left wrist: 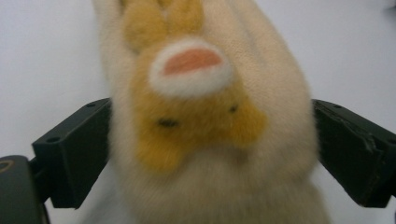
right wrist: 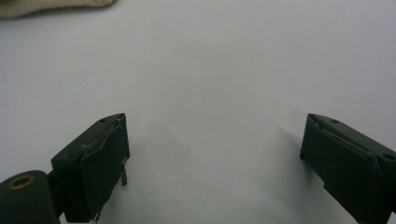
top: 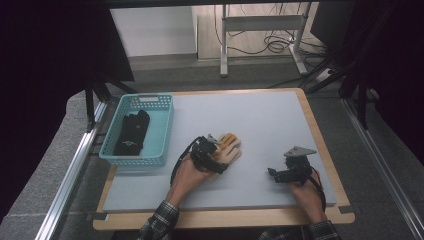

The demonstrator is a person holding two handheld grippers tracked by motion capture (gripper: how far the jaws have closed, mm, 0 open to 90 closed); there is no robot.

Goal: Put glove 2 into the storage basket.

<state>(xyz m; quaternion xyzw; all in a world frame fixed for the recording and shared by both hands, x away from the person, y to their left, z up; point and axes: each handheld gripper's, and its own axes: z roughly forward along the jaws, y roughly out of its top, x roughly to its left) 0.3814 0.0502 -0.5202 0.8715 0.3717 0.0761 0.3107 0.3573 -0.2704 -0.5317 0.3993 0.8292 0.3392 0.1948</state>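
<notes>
A cream knitted glove with a yellow animal face lies flat on the grey mat near the middle. My left gripper is over its cuff end. In the left gripper view the glove sits between the two wide-apart jaws of the left gripper, which stands open around it; whether the pads touch the wool I cannot tell. My right gripper rests low over bare mat to the right, and in its own view the right gripper is open with nothing between its jaws. A corner of the glove shows at the top left there.
A turquoise plastic basket stands at the mat's left edge with a black glove inside. The mat lies on a wooden board whose rim shows at the front and right. Black frame posts stand at the back corners.
</notes>
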